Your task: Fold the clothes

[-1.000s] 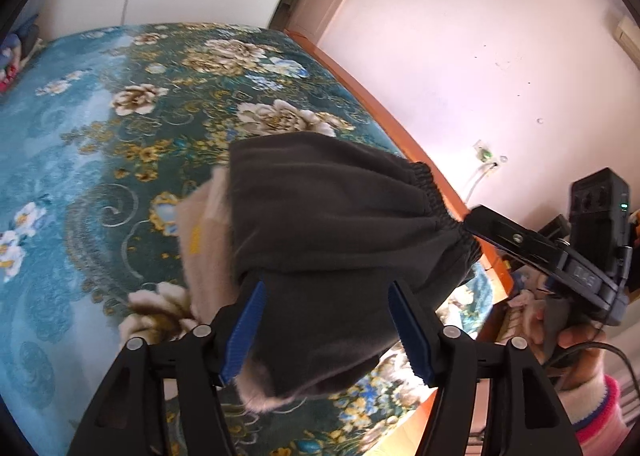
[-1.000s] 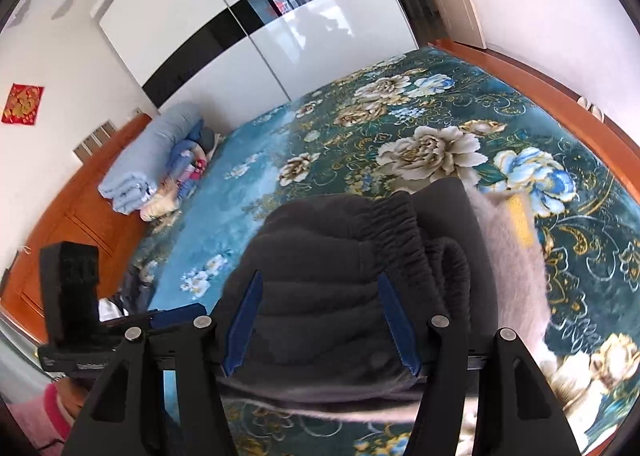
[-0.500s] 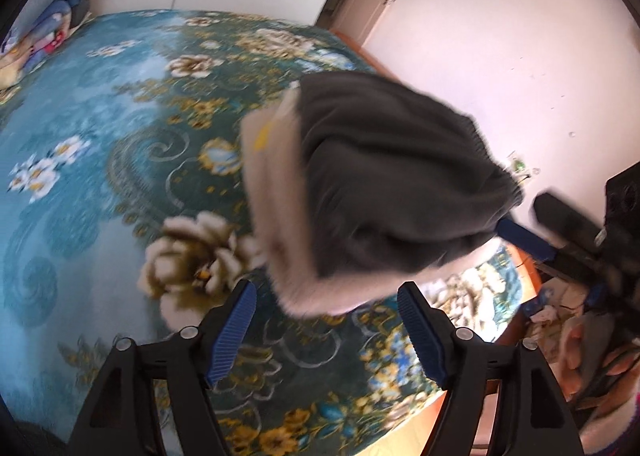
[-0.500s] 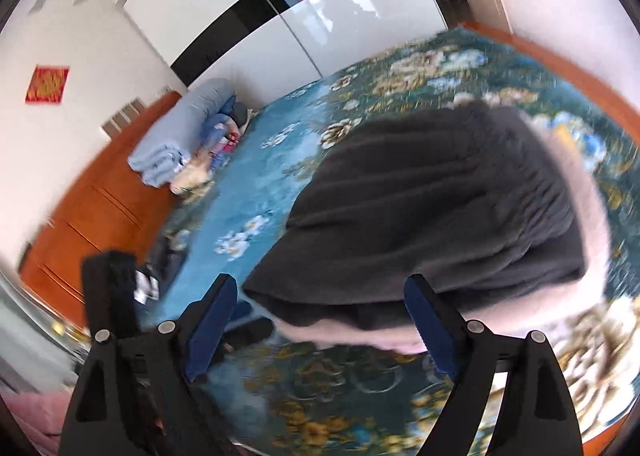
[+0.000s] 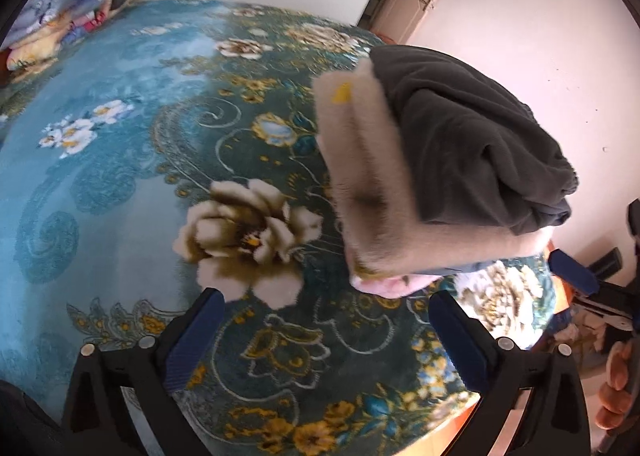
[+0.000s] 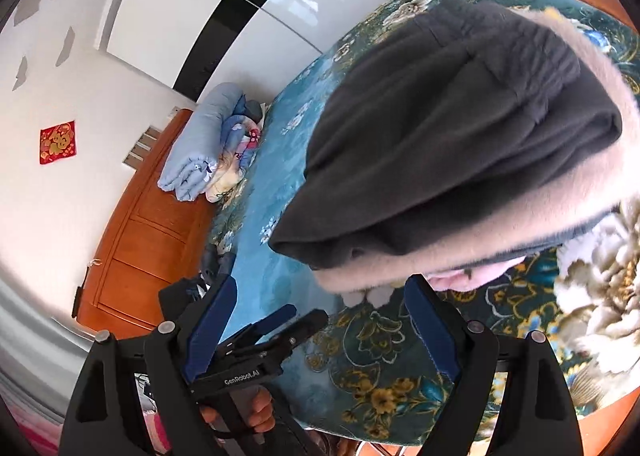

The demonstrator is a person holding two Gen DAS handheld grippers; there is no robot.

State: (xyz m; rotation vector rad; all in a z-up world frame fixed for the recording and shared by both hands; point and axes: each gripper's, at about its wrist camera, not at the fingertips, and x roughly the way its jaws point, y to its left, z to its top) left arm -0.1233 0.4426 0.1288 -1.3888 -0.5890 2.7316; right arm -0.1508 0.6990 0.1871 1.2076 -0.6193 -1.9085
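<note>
Stage: As the pile appears fully folded and both grippers are empty, the step in hand is judged to be a clean withdrawal from the finished stack.

Left gripper (image 5: pixel 324 336): The fingers are spread wide with nothing between them. Only the floral bedspread (image 5: pixel 120 176) is seen in the gap; the stack is found ahead of the tips and toward the right finger, near but not touching.

Folded dark trousers (image 5: pixel 472 144): They are laid on top of the stack, elastic waistband showing. In the right wrist view they (image 6: pixel 460 128) are seen just ahead of and above the tips.

Cream fleece garment (image 5: pixel 360 176): It is folded beneath the trousers, its edges left showing around them, with a pink layer under it at the near corner.

Right gripper (image 6: pixel 320 324): The fingers are released and apart; nothing is grasped. The near corner of the cream garment is seen just beyond the tips, close to the right finger, apparently not pinched.

Care advised: The fingers are best kept spread and drawn straight back, so that the overhanging near corner is not snagged and the stack is not pulled toward the bed edge (image 6: pixel 592 404).

Background: Rolled bedding (image 6: pixel 196 160) is seen well beyond the left finger.
</note>
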